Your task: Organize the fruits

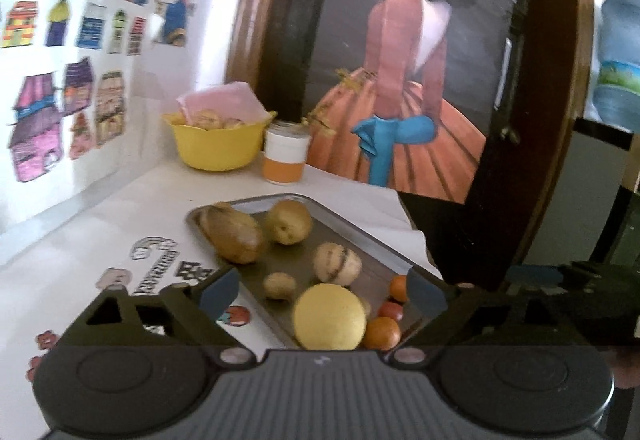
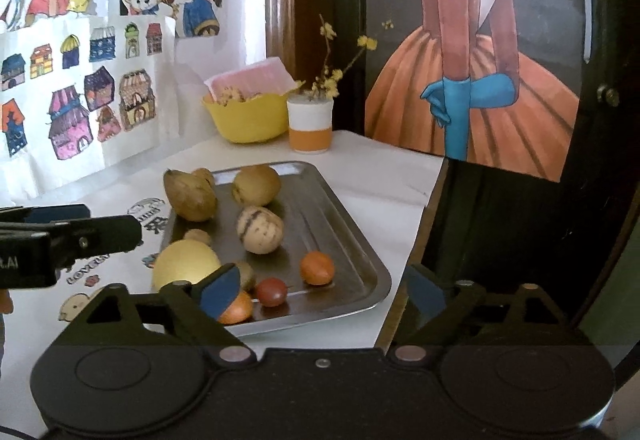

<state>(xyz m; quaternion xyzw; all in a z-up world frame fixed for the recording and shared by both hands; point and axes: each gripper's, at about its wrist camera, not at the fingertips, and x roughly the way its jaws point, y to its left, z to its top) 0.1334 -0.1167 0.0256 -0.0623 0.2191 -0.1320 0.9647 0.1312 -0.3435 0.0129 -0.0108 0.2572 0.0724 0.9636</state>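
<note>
The left gripper (image 1: 320,290) is held low over the near end of the shallow rectangular metal tray (image 1: 372,240), jaws wide apart and empty, so that the large round yellow fruit (image 1: 330,318) lies squarely between them, presumably lined up for a grasp. Beyond those jaws a brown oblong fruit (image 1: 236,238) and a speckled round one (image 1: 337,264) are kept on the tray. The right gripper (image 2: 322,294) is likewise spread and empty above the white paper-covered surface (image 2: 360,159), small orange fruits (image 2: 317,268) just ahead of its jaws.
</note>
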